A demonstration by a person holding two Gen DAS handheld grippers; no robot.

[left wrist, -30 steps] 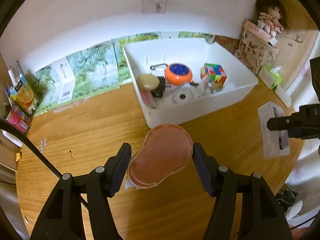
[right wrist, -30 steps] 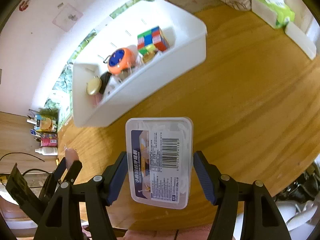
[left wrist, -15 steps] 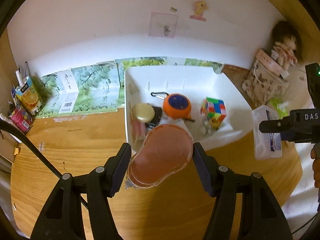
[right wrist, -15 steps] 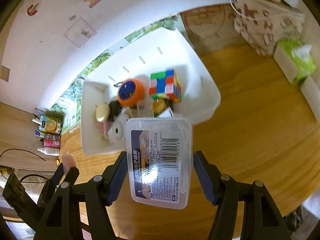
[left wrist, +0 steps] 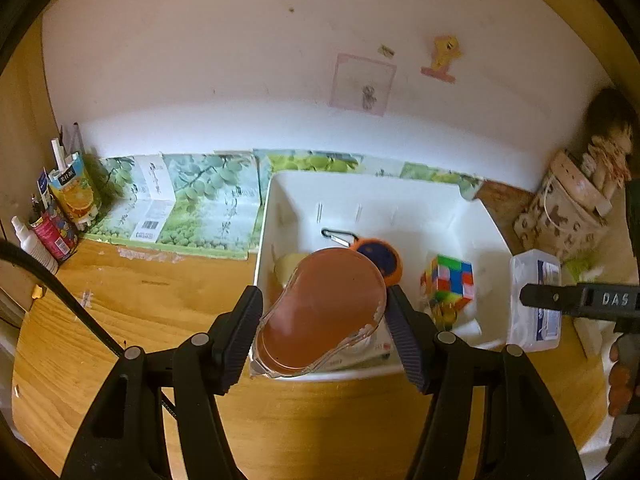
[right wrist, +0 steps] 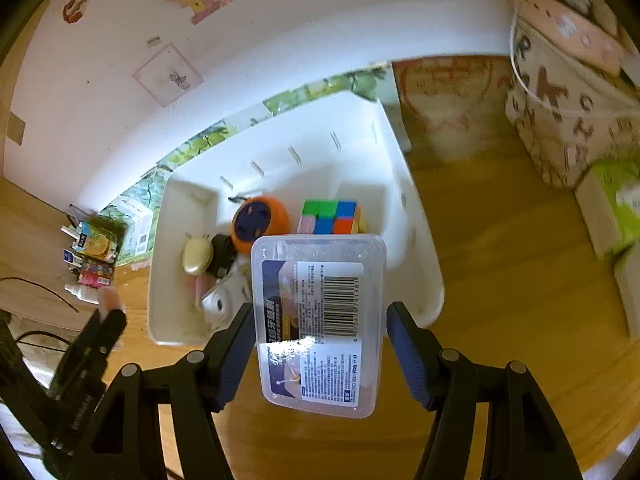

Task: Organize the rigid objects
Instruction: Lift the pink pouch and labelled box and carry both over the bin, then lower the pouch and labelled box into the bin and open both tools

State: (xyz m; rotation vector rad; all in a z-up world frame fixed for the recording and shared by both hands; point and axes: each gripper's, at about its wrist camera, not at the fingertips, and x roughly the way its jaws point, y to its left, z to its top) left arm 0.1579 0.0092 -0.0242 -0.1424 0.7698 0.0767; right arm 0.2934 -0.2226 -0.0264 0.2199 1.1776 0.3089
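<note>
My left gripper [left wrist: 324, 334] is shut on a clear case with a reddish-brown inside [left wrist: 322, 312] and holds it above the near left part of the white bin [left wrist: 472, 216]. My right gripper [right wrist: 320, 346] is shut on a clear plastic box with a barcode label [right wrist: 320, 320], above the bin's near rim [right wrist: 424, 272]. The box also shows in the left wrist view [left wrist: 534, 300]. In the bin lie a colour cube [right wrist: 330, 216], an orange and blue round thing [right wrist: 258, 222], a gold oval [right wrist: 197, 256] and a white roll [right wrist: 220, 302].
Green printed cartons [left wrist: 192, 204] lean on the wall left of the bin. Small bottles and packets [left wrist: 52, 216] stand at the far left. A patterned bag with a doll [left wrist: 568, 216] stands at the right, tissue packs [right wrist: 612, 204] near it. The round wooden table [left wrist: 132, 308] ends close in front.
Both grippers have risen and moved forward towards the bin with their loads. The case and the box now hang over the bin's near side.
</note>
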